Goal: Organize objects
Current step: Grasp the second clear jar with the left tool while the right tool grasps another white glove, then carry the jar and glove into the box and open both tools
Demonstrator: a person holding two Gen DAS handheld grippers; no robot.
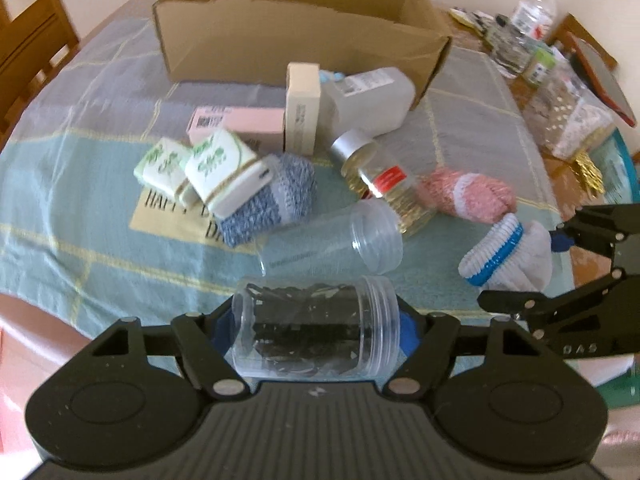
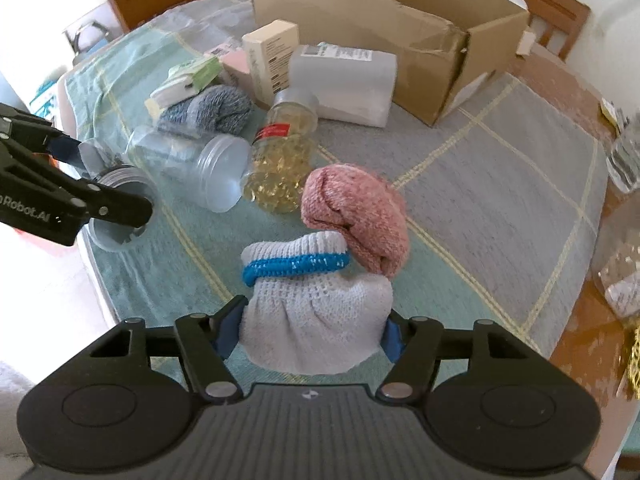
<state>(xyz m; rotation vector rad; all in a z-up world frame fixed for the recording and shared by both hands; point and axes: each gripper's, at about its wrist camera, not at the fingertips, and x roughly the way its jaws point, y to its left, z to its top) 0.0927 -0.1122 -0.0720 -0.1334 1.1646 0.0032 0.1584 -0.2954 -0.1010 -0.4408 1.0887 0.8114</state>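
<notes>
We have both jaws clamped: our left gripper squeezes a clear plastic jar lying sideways with dark bits inside, while our right gripper pinches the white sock bundle with a blue band at its lower end. Just beyond the sock, touching it, sits a pink sock roll. A second clear jar, apparently empty, lies on its side just past the held one, beside a bottle of yellow capsules. Further out we see a blue-grey sock roll, two small green-printed packs, a pink carton, an upright cream carton and a pale plastic container, all loose on the checked tablecloth. The cardboard box at the far side shows nothing inside from these angles, so we judge the sorting barely begun, with nearly everything left to put away.
</notes>
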